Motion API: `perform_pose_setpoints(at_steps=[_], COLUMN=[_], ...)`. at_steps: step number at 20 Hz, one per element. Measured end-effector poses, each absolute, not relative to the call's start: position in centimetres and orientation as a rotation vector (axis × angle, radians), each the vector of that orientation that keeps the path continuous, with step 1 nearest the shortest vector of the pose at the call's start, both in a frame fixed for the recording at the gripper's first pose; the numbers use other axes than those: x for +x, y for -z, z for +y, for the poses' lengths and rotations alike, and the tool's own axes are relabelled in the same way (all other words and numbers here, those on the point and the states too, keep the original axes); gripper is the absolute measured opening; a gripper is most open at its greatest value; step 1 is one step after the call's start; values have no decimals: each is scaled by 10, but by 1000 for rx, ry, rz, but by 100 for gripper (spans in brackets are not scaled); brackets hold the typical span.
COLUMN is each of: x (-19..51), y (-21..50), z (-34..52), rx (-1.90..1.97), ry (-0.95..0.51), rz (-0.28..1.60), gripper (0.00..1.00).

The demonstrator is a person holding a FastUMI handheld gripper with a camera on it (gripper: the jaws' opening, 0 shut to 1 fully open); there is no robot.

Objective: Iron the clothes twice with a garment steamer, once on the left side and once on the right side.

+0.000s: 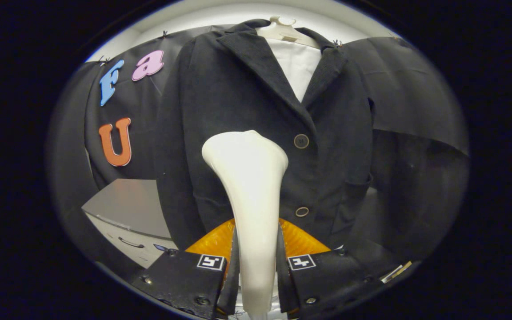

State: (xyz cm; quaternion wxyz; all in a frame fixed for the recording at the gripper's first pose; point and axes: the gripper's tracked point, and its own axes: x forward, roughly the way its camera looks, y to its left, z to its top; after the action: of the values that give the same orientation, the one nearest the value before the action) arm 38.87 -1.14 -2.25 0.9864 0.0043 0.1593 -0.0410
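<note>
Gripper view looks straight at a dark jacket (238, 111) hanging on a pale hanger (285, 29) against the booth's black cloth wall (411, 89). A white lining or shirt (298, 66) shows in the open V between the jacket's lapels. Two round buttons run down the front, an upper button (301, 141) and a lower button (302, 211).

The tool (256, 262) is clenched on the garment steamer (249, 178): both fingers press against the sides of its white neck, one finger (234, 266) on the left and the other on the right. The steamer rises from between the fingers and widens into a broad rounded head, which stands in front of the jacket's front panel, just left of the row of buttons and roughly level with the upper one. Whether the head touches the cloth cannot be told. An orange ribbed part (214, 242) sits low behind the steamer's neck, on either side of it.

Left of the jacket and lower down, a grey desk (127, 204) with a white drawer front and handle (130, 243) stands against the wall.
</note>
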Motion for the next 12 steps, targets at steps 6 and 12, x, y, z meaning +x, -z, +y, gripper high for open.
perform_pose_setpoints(at_steps=[6, 12], x=[382, 378], y=[57, 84], z=[-15, -13], rx=[29, 46], ry=[84, 82], rz=[379, 428], gripper=[39, 39])
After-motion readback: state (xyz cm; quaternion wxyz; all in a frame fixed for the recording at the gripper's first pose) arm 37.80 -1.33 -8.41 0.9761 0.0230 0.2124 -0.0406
